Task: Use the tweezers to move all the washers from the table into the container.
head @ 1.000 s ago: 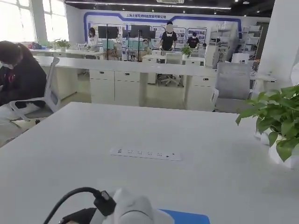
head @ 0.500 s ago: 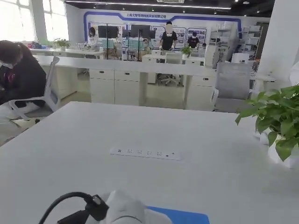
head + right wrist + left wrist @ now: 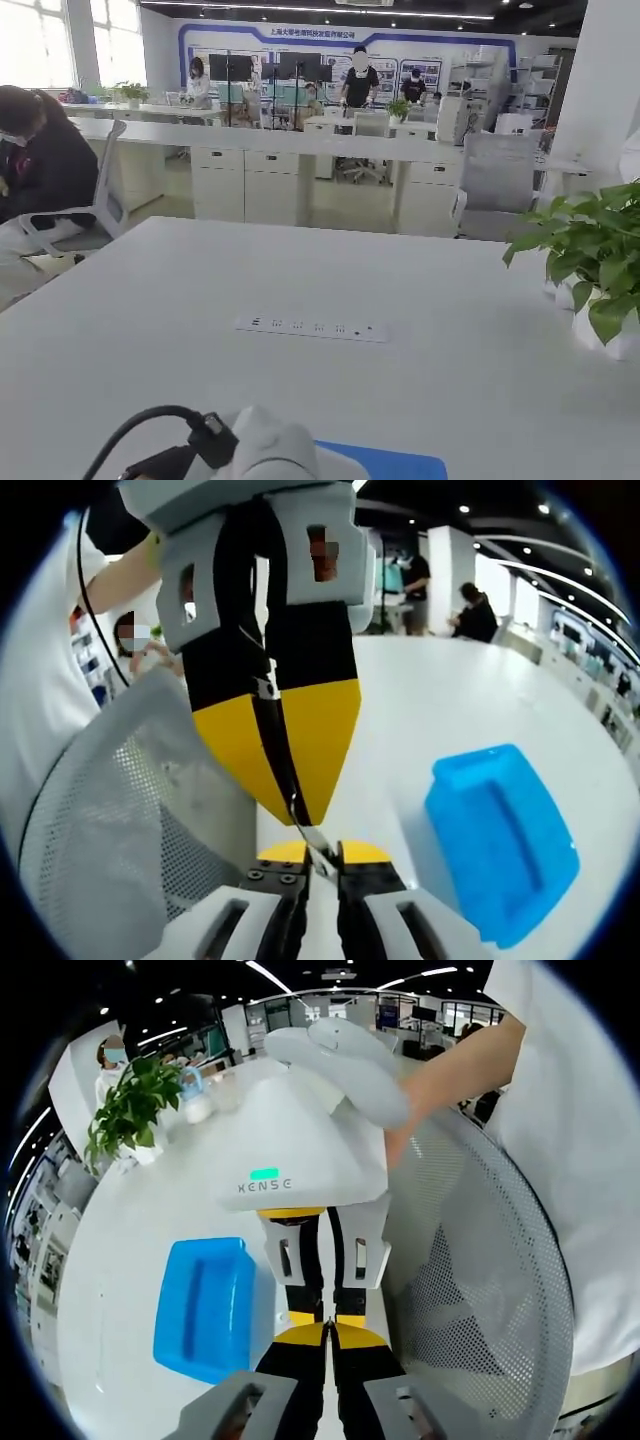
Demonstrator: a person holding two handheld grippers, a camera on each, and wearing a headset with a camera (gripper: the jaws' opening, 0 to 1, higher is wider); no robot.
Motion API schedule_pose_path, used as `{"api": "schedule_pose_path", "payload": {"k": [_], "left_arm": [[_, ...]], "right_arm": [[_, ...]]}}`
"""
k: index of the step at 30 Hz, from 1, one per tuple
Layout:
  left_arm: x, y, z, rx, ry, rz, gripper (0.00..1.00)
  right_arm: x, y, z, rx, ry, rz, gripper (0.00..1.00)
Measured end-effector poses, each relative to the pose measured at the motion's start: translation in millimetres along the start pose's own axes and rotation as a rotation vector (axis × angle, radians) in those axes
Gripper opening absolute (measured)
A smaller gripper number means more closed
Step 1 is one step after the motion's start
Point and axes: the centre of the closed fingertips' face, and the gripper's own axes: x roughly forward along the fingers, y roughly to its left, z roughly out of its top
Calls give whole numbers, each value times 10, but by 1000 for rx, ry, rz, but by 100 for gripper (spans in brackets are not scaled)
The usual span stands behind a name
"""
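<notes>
white right claw [image 3: 325,1316] housing reads "kense" beside blue container [image 3: 205,1305].

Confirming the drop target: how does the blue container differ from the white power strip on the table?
The container is blue; the power strip is white like the table. The container is a raised, hollow tray; the strip lies flat, showing sockets. In the head view the container sits at the near edge, the strip farther out. Both rest on the table.

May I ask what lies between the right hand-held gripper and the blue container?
That stretch is bare table, from the right hand-held gripper to the container, in the right gripper view.
</notes>
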Motion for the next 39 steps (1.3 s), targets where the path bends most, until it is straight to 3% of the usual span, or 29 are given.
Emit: {"api": "schedule_pose_path", "payload": {"k": [5, 8, 11, 13, 16, 20, 23, 24, 26, 28, 30, 33, 36, 39], "left_arm": [[1, 25, -5, -7, 1, 4, 0], [1, 28, -7, -12, -1, 4, 0], [7, 15, 4, -12, -6, -3, 0], [20, 4, 24, -22, -23, -3, 0], [17, 28, 19, -65, -54, 24, 0], [-65, 76, 57, -233, -192, 92, 18], [-180, 136, 0, -353, -294, 178, 29], [-239, 157, -31, -411, -345, 219, 32], [-338, 182, -69, -471, -418, 291, 39], [-479, 170, -116, -579, -533, 372, 45], [-555, 157, -165, -627, -591, 429, 52], [-594, 99, -267, -661, -615, 501, 63], [-605, 92, -327, -694, -642, 582, 73], [-547, 77, -345, -715, -643, 601, 83]], "right_arm": [[-12, -7, -20, -1, 12, -17, 15], [-42, -3, 19, -1, 0, -15, 13], [-66, 18, 60, -16, -3, 0, 5], [-66, 14, 32, -17, 25, 5, 4], [-54, 3, 40, -12, 19, 4, 4], [-47, -50, 59, 44, -4, 1, 3], [-38, -90, 71, 101, -24, -7, 3], [-39, -102, 73, 129, -29, -9, 3], [-45, -123, 70, 146, -32, -14, 2], [-60, -149, 55, 176, -41, -23, 2], [-75, -168, 47, 203, -54, -29, 2], [-141, -183, 98, 292, -113, -24, 2], [-264, -226, 156, 313, -152, -35, 2], [-411, -268, 213, 331, -181, -46, 2]]}}
